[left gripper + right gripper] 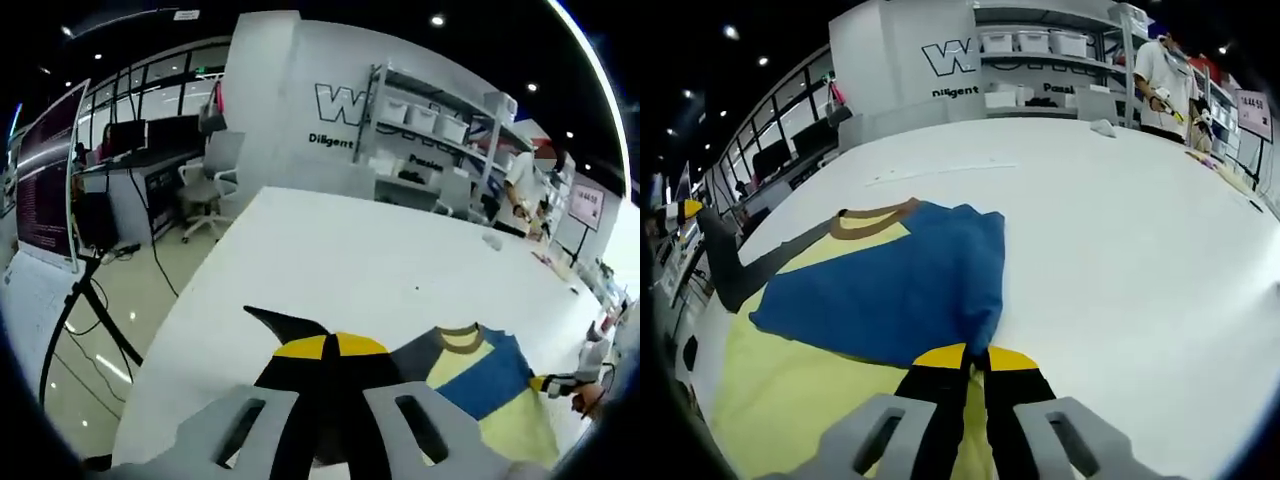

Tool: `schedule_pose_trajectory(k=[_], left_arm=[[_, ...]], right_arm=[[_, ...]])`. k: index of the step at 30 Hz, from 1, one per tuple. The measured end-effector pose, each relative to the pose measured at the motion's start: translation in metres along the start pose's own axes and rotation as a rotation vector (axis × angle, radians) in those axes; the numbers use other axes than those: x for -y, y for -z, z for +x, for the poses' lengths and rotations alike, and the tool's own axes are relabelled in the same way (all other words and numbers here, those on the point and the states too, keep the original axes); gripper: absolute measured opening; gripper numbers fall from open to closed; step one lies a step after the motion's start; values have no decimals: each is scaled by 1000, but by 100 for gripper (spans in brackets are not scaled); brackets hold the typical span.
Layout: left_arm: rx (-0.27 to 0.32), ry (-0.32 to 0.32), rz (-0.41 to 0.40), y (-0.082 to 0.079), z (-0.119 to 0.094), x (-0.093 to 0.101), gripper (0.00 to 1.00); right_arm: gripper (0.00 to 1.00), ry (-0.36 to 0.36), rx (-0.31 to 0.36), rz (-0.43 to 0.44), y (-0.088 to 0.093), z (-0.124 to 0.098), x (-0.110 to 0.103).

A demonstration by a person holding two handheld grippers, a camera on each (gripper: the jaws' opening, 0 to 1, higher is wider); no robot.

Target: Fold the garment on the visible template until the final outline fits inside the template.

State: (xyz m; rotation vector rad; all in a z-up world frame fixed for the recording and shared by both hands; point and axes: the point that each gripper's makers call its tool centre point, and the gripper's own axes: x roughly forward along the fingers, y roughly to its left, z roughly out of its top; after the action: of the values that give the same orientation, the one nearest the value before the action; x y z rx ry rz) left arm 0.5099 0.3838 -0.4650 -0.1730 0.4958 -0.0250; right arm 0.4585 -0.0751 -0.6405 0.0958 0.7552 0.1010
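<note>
A shirt in yellow and blue (890,285) with a brown collar (872,222) lies on the white table (1120,230). Its blue part is folded over the yellow. My right gripper (975,357) is shut on the blue fabric's near corner. A dark grey sleeve (745,270) stretches left to my left gripper (685,210). In the left gripper view my left gripper (330,347) is shut on that grey sleeve's tip (285,322), lifted above the table. The shirt (480,375) spreads to the right, and my right gripper (560,383) sits at its far edge. A faint pale line (940,171) marks the table beyond the collar.
The table's left edge (190,300) drops to a glossy floor with a tripod (85,300) and office chairs (205,190). Shelves with white bins (430,120) stand behind the table. A person (1165,75) stands at the far end, near small items (1102,127).
</note>
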Motion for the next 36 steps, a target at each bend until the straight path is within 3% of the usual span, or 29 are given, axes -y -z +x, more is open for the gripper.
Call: schedule_pose_trajectory(k=[11, 17, 19, 36], left_arm=[[38, 95, 36, -15, 9, 57, 0], [49, 143, 46, -14, 12, 83, 0], [44, 192, 49, -13, 15, 100, 0], [44, 344, 169, -15, 30, 193, 0]], right_arm=[[0, 3, -1, 6, 0, 0, 0], [0, 10, -4, 2, 0, 0, 0], [0, 11, -3, 8, 0, 0, 0], [0, 15, -4, 25, 0, 0, 1]])
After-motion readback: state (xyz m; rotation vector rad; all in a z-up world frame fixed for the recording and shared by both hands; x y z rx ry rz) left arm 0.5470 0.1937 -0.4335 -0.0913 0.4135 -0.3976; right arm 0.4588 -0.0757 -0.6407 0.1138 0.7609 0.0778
